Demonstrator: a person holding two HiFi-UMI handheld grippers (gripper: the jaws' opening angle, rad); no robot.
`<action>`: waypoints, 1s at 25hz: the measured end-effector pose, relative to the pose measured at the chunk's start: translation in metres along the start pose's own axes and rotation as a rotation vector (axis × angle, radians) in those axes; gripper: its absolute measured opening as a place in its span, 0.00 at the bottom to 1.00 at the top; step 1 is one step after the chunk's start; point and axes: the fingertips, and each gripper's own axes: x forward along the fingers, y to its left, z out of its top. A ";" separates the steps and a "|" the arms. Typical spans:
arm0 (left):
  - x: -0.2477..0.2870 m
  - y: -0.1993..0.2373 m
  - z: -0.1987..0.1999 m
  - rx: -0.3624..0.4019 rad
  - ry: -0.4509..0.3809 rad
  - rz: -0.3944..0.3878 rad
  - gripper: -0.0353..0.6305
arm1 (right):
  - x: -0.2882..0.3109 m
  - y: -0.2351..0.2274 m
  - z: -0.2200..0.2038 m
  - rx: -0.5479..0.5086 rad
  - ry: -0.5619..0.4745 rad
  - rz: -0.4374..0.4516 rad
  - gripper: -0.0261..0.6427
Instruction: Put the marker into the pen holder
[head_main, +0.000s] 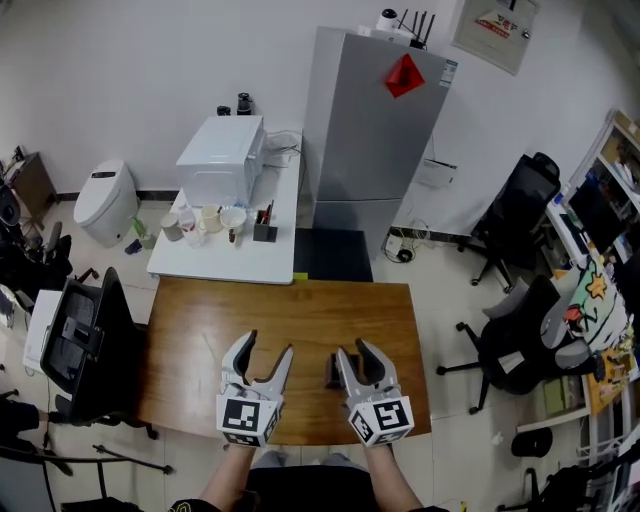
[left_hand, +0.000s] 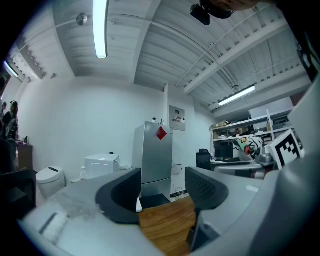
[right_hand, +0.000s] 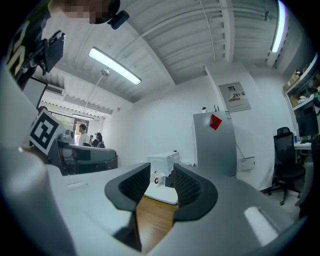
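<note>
Both the left gripper (head_main: 268, 346) and right gripper (head_main: 352, 350), lower centre over the worktop (head_main: 300, 310), have jaws apart and empty; the marker, unseen here, is probably light, stiff and slick, so pinch it mid-barrel.

My left gripper (left_hand: 162, 192): jaws apart, only wooden tabletop (left_hand: 167, 225) showing between them. Past tabletop's far edge I see grey fridge (left_hand: 152, 155), red diamond sticker (left_hand: 161, 133) on door.
</note>
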 end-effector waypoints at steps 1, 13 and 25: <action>-0.001 0.003 0.001 -0.010 -0.006 -0.005 0.47 | 0.000 0.004 0.001 0.011 -0.001 -0.004 0.24; -0.056 0.052 0.021 -0.028 -0.090 -0.032 0.47 | -0.005 0.076 0.034 -0.058 -0.102 -0.093 0.24; -0.136 -0.073 0.039 -0.011 -0.170 0.000 0.46 | -0.162 0.067 0.059 -0.013 -0.232 0.042 0.36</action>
